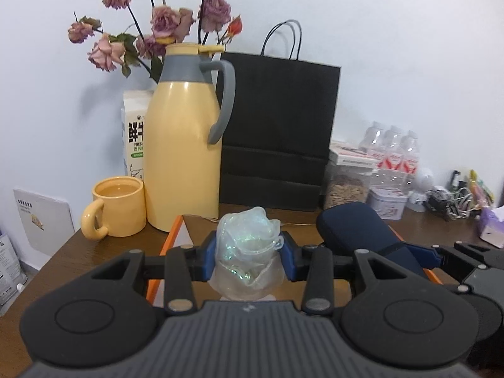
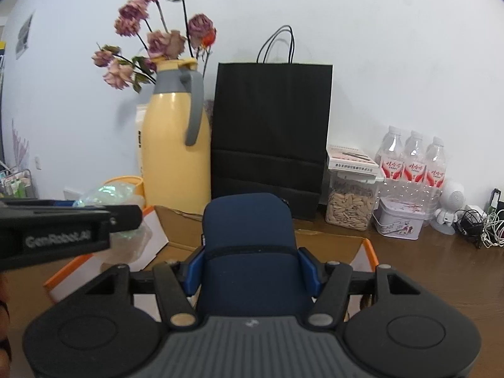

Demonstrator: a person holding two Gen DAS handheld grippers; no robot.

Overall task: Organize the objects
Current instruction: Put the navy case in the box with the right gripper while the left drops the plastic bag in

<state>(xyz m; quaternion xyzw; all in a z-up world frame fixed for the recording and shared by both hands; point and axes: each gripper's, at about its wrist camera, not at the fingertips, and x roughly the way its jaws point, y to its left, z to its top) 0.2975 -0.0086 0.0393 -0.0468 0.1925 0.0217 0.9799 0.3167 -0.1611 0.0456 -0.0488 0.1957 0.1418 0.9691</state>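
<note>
My left gripper [image 1: 249, 253] is shut on a crumpled clear iridescent plastic bag [image 1: 247, 245], held above an open cardboard box with orange edges [image 1: 171, 236]. Its blue pads press the bag from both sides. My right gripper [image 2: 250, 271] is shut on a dark navy fabric case [image 2: 249, 230], which stands upright between the blue pads over the same box [image 2: 367, 249]. In the left wrist view the navy case [image 1: 356, 230] and part of the right gripper show at the right. In the right wrist view the left gripper's black body [image 2: 63, 230] and the bag [image 2: 104, 195] show at the left.
On the brown table [image 1: 72, 252] stand a yellow mug [image 1: 116, 204], a yellow thermos jug [image 1: 182, 145], a milk carton, dried roses [image 1: 157, 25] and a black paper bag [image 1: 277, 132]. To the right are a seed jar [image 2: 349, 201], a tin, water bottles [image 2: 412, 163] and tangled cables [image 2: 482, 223].
</note>
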